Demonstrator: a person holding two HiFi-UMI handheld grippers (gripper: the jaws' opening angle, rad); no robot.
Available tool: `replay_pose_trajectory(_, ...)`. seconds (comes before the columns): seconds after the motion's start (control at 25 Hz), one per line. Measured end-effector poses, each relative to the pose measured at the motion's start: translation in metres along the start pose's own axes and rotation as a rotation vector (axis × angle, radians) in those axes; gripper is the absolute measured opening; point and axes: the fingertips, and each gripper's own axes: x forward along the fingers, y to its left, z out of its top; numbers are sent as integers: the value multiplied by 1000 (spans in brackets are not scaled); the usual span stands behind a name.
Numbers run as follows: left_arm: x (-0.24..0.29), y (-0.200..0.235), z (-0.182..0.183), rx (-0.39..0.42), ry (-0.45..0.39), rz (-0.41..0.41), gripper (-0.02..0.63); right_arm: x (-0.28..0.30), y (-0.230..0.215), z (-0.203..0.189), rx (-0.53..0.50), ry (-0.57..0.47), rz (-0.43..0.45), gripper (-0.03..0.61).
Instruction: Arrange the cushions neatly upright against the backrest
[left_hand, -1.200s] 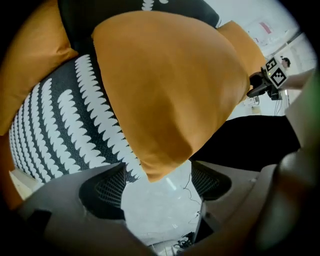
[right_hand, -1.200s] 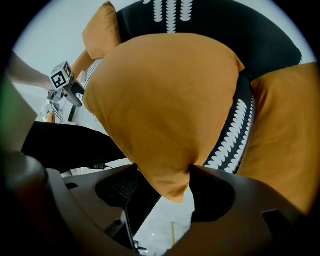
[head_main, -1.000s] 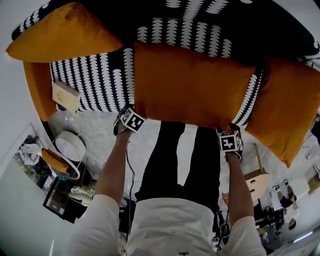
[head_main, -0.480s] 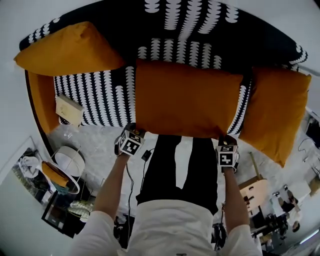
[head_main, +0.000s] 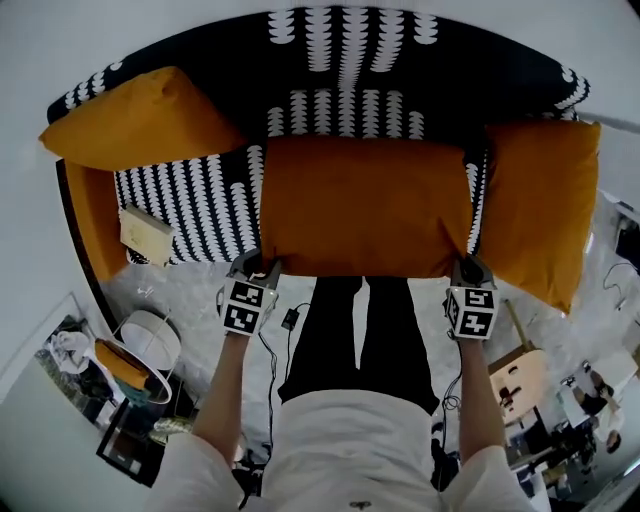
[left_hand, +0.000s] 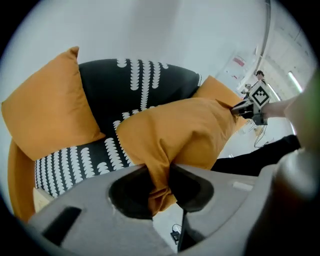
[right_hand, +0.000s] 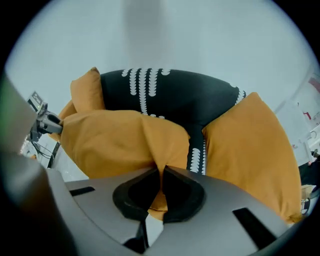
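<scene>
The middle orange cushion (head_main: 365, 205) lies across the black-and-white patterned sofa seat (head_main: 215, 190), in front of the backrest (head_main: 345, 50). My left gripper (head_main: 256, 272) pinches its near left corner; the jaws are closing, with a fold of orange fabric (left_hand: 161, 175) squeezed between them. My right gripper (head_main: 468, 270) is shut on the near right corner (right_hand: 159, 192). A second orange cushion (head_main: 140, 120) leans at the sofa's left end. A third (head_main: 540, 210) stands at the right end.
A small pale box (head_main: 147, 235) sits on the seat's left part, beside an orange side cushion (head_main: 85, 220). On the pale floor are a round white object (head_main: 145, 340), a cable with a plug (head_main: 290, 318) and a wooden stool (head_main: 520, 375).
Both grippers have closed on the middle cushion's near corners, where a second ago they stood open beside them. The cushion now lies squarer to the backrest.
</scene>
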Motion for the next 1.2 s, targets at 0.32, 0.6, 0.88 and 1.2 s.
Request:
replay_pose_trajectory(0.32,-17,22,69,-28,-43,1,117,-2,-22,54,47,-35,10,15)
replay_pose_trajectory(0.6,-7,60,150,-9,-148,77,127,23,-50,134,27,-156,-44,15)
replay_pose_trajectory(0.88,11,87,196,-88,-175,120,132,50,-71,187,31,-205,-89,15)
replay_pose_trajectory(1.2,41,128,262,-144,-254,159,138,90,-103,255,95,-269,-202,15)
